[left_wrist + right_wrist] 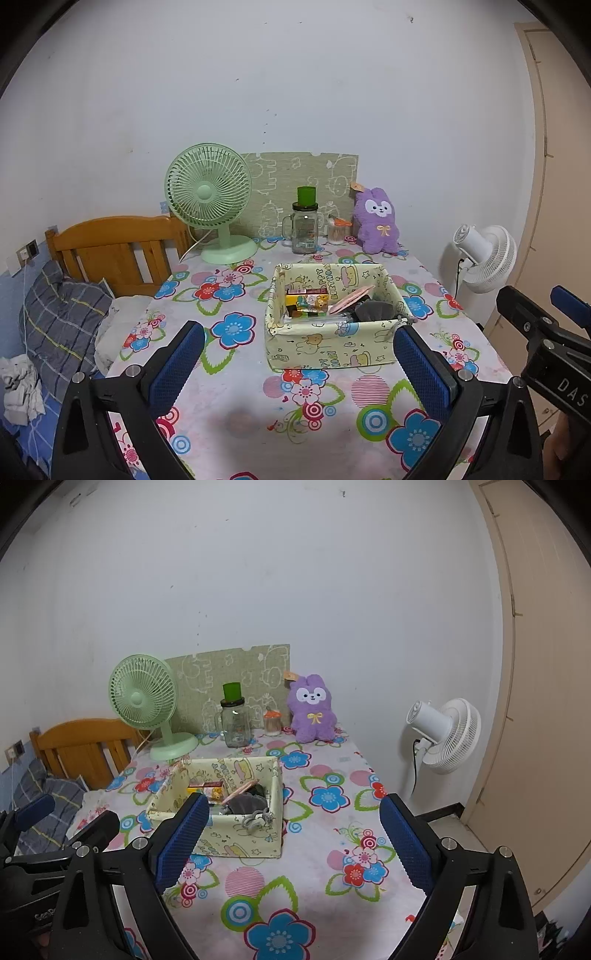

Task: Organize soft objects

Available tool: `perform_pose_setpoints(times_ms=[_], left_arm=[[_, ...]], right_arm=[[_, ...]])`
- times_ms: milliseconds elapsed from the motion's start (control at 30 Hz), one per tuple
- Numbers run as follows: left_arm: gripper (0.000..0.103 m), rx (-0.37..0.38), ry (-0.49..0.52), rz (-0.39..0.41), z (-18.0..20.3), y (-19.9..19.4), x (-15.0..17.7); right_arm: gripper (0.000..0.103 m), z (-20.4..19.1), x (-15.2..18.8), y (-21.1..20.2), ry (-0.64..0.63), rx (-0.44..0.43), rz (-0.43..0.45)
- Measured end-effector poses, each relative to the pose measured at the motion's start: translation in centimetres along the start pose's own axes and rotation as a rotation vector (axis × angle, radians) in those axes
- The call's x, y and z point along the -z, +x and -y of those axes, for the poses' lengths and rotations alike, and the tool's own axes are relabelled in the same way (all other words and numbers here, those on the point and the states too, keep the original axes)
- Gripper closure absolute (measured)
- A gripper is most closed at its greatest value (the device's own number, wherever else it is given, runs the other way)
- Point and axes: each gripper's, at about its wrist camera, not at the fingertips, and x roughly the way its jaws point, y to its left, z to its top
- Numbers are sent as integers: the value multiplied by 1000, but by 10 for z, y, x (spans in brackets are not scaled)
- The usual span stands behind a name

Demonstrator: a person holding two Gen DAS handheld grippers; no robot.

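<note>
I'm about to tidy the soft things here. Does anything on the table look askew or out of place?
Nothing is spilled or broken. The purple plush rabbit sits apart at the back, against the wall, outside the fabric basket. The basket's near wall sags a little, and the items inside lie jumbled.

two fans (pixel 208 199) (pixel 487 258), one plush rabbit (pixel 377 225), one fabric basket (pixel 332 347), one glass jar (pixel 305 230).

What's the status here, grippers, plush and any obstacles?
Left gripper and right gripper open, empty. Purple plush upright at table's far edge, untouched. Fabric basket sits between.
</note>
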Motion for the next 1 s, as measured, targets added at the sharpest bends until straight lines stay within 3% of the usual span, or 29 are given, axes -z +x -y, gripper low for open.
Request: perform_pose_setpoints(times_ms=[1000], left_arm=[[0, -2, -9, 8, -3, 1, -4]], right_arm=[[7, -4, -1, 4, -3, -4, 4]])
